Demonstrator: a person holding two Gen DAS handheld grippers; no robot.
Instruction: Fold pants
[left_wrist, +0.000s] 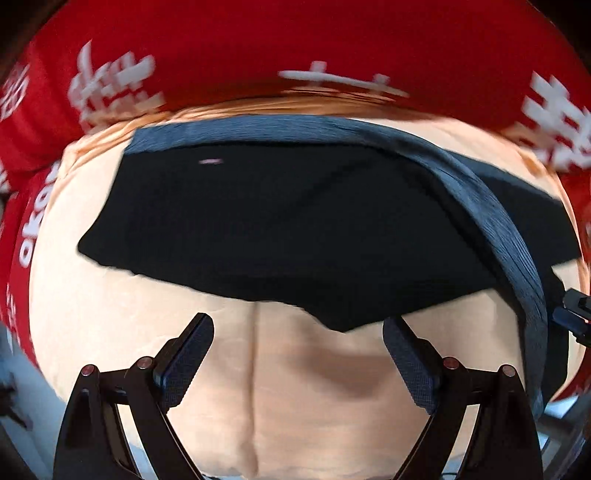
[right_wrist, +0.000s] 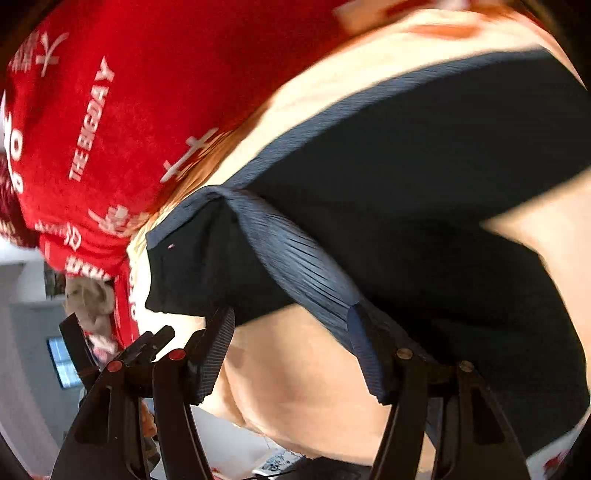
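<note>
Fingers of the left gripper (left_wrist: 298, 332) stand spread wide with nothing between them, both textured pads hovering over bare peach cloth. Just beyond their tips lies the pants (left_wrist: 295, 221), a black garment spread flat on the peach-covered counter (left_wrist: 110, 314); its near hem dips to a point between the 2 fingers, closer to the right one, whose tip sits just at the hem's edge. I cannot tell whether that tip touches the fabric. A crease in the peach cover runs from the hem toward the camera, between the fingers. The grey-blue ribbed waistband (left_wrist: 498, 229) runs along the far edge and then sweeps down the right side of the garment, folded over the black cloth. At the far right edge of the left view, part of the other tool shows dark beside the waistband. Red fabric with white lettering (left_wrist: 258, 44) rings the counter behind.

In the right wrist view, the right gripper (right_wrist: 291, 325) is also open. Its left finger (right_wrist: 218, 350) lies at the near edge of the black cloth, and its right finger (right_wrist: 369, 362) is against the end of the ribbed waistband, which angles down to it. The pants stretch away up and to the right. The view is blurred.
</note>
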